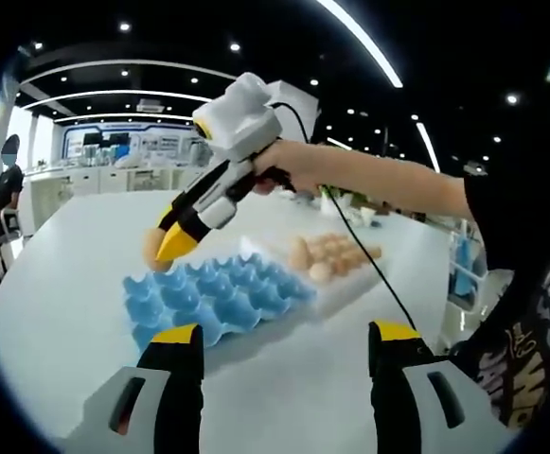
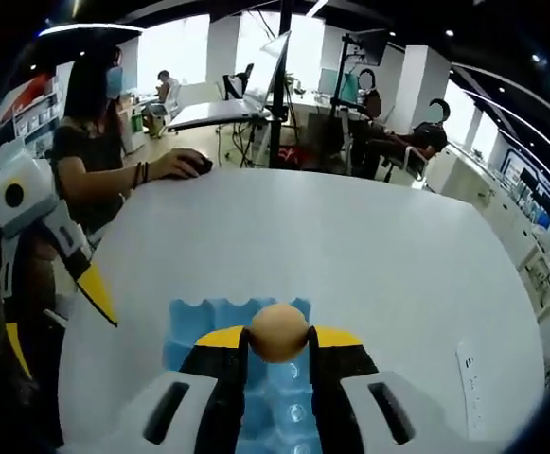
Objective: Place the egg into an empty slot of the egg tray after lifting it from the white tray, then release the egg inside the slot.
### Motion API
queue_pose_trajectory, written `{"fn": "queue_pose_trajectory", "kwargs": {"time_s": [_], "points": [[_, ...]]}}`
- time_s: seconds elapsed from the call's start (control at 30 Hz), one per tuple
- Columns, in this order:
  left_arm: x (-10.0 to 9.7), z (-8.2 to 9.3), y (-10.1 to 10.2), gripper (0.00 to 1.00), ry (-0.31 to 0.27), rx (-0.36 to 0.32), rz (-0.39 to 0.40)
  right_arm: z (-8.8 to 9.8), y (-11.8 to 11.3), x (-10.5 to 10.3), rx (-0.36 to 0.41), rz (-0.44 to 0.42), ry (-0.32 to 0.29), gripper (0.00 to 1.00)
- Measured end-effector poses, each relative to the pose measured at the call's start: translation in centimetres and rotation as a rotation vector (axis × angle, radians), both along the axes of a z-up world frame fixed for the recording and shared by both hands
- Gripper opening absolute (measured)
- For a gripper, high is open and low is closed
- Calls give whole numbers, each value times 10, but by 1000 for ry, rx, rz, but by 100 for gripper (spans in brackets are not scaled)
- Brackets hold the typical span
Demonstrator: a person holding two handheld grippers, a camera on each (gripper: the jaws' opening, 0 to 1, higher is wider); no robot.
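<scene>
Left gripper view: left gripper (image 1: 284,355) low at 6 o'clock, jaws standing wide apart with nothing between them, yellow-tipped and pointing over the white table (image 1: 57,312). Beyond them, blue egg tray (image 1: 213,298) lying flat near centre, its cups bare on the near side. At 2 o'clock from it, just beside and touching its far edge, white tray (image 1: 355,284) carrying a cluster of brown eggs (image 1: 327,257). Above the blue tray's 11 o'clock corner, right gripper (image 1: 166,244) angled steeply downward from 1 o'clock toward 7 o'clock, held by a hand (image 1: 279,165) with the forearm stretching off toward 3 o'clock; egg (image 1: 153,248) pinched at its tip, hanging just over the tray's far-left cups, not yet seated.

Right gripper view: right gripper (image 2: 277,342) rising from 6 o'clock, jaws clamped on the egg (image 2: 278,331), one pad at each side. Directly beneath and behind, egg tray (image 2: 208,326) on the table (image 2: 350,246). Left gripper (image 2: 99,293) visible at 9 o'clock, tilted, yellow tip pointing toward 5 o'clock, well apart from the egg. Seated person (image 2: 90,142) at 10 o'clock with a hand resting on the table's far edge.
</scene>
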State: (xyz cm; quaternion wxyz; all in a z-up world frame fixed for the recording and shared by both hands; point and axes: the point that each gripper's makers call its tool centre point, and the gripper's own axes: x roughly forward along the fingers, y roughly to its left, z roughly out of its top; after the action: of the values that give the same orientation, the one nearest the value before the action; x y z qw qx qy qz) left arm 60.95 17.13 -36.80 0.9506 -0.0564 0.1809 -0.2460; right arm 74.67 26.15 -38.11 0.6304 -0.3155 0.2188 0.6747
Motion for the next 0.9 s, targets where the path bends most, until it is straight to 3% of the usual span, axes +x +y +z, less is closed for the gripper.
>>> {"fn": "queue_pose_trajectory", "kwargs": {"time_s": [0.53, 0.9], "points": [[-1, -4, 0, 72, 10, -2, -6, -19, 24, 7, -26, -3, -6, 27], [-3, -2, 5, 72, 0, -6, 2, -32, 22, -8, -59, 7, -9, 27]]}}
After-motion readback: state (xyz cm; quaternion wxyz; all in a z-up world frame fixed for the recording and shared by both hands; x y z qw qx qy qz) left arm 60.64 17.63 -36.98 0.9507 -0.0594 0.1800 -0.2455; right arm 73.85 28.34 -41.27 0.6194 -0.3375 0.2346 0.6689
